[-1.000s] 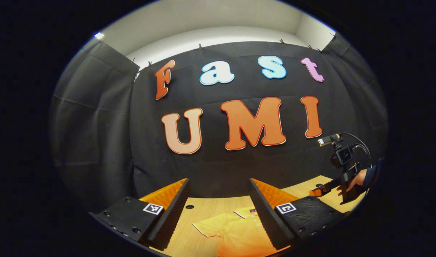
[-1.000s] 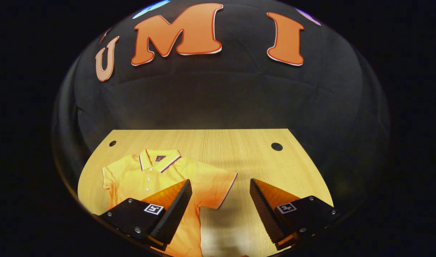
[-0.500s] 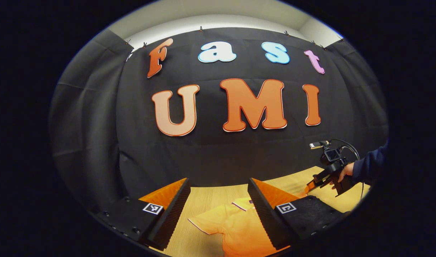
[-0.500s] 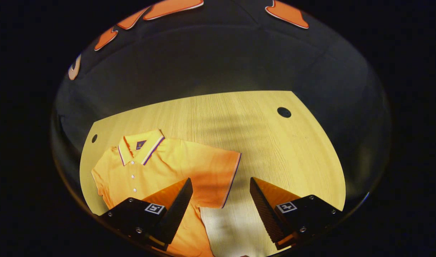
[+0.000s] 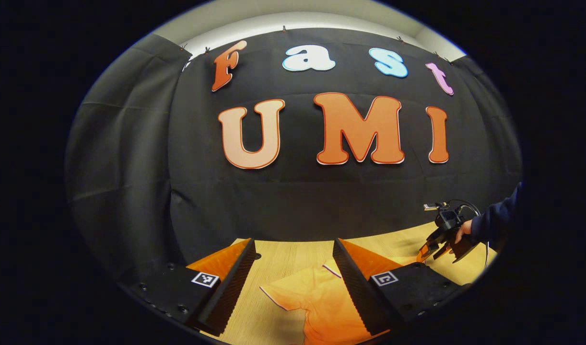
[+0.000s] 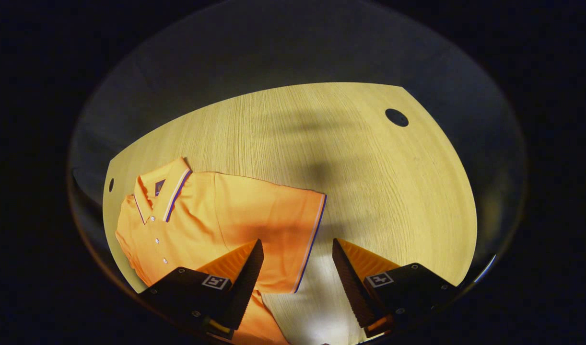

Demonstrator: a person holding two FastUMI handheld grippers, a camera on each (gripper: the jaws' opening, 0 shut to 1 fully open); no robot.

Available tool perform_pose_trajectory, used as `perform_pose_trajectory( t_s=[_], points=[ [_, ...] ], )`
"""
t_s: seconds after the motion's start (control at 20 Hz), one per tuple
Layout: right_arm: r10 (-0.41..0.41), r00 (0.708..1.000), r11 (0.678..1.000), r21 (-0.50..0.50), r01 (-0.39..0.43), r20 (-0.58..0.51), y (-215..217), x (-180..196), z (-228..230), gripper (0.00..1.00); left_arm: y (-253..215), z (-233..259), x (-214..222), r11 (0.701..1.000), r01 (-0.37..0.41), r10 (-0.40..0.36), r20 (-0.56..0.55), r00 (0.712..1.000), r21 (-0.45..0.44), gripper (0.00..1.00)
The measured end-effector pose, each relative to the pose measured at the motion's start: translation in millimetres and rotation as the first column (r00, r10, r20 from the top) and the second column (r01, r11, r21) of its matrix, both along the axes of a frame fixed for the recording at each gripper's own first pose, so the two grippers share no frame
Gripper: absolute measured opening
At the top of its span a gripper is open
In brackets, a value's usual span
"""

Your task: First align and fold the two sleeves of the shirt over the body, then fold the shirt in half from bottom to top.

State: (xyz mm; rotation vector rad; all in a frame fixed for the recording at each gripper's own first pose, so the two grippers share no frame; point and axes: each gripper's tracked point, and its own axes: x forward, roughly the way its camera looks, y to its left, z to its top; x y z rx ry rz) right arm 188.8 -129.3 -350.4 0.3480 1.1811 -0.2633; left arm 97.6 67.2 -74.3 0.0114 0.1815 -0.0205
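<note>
An orange polo shirt [image 6: 202, 225] with a striped collar lies flat on the wooden table [image 6: 369, 191], collar toward the far left. Its right sleeve [image 6: 283, 230] spreads out, and the trimmed cuff edge lies between the fingers of my right gripper [image 6: 295, 244], which is open just above it. In the left gripper view the shirt's other sleeve [image 5: 293, 294] lies below and between the fingers of my left gripper [image 5: 293, 244], also open and empty. Farther off at the right of that view, a hand holds the right gripper [image 5: 429, 249] low over the shirt.
The table has round holes [image 6: 397, 117] near its far corners. Black cloth walls close in behind the table. A dark-sleeved arm [image 5: 497, 223] reaches in from the right in the left gripper view.
My right gripper has tipped down and dropped toward the right sleeve's cuff. My left gripper has shifted slightly, and the left sleeve sits more squarely between its fingers.
</note>
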Motion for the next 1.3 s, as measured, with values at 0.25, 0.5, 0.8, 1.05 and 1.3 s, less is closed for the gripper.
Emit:
perform_pose_trajectory(
  t_s=[0.25,0.5,0.8,1.05,1.3],
  points=[
    [0.025,0.996,1.000,0.005,-0.025,-0.090,1,-2,-25,0.79,5,-4,0,0.999,-0.046,0.047,-0.026,0.999,0.016,0.99],
    [0.150,0.985,0.989,0.003,-0.150,-0.087,11,3,-24,0.54,1,-10,4,0.999,-0.045,0.047,-0.058,0.997,0.022,0.99],
    [0.053,0.999,0.995,0.090,-0.054,0.009,15,18,-9,0.04,-15,-8,-1,0.999,-0.015,0.017,-0.054,0.998,0.040,0.99],
    [0.157,0.984,0.988,0.002,-0.157,0.085,29,21,18,0.04,-1,-9,-5,0.999,-0.043,0.045,-0.054,0.998,0.027,0.99],
    [0.218,0.968,0.976,-0.033,-0.215,0.122,52,23,46,0.04,6,-10,-10,0.999,-0.050,0.050,-0.060,0.997,0.004,0.99]
  ],
)
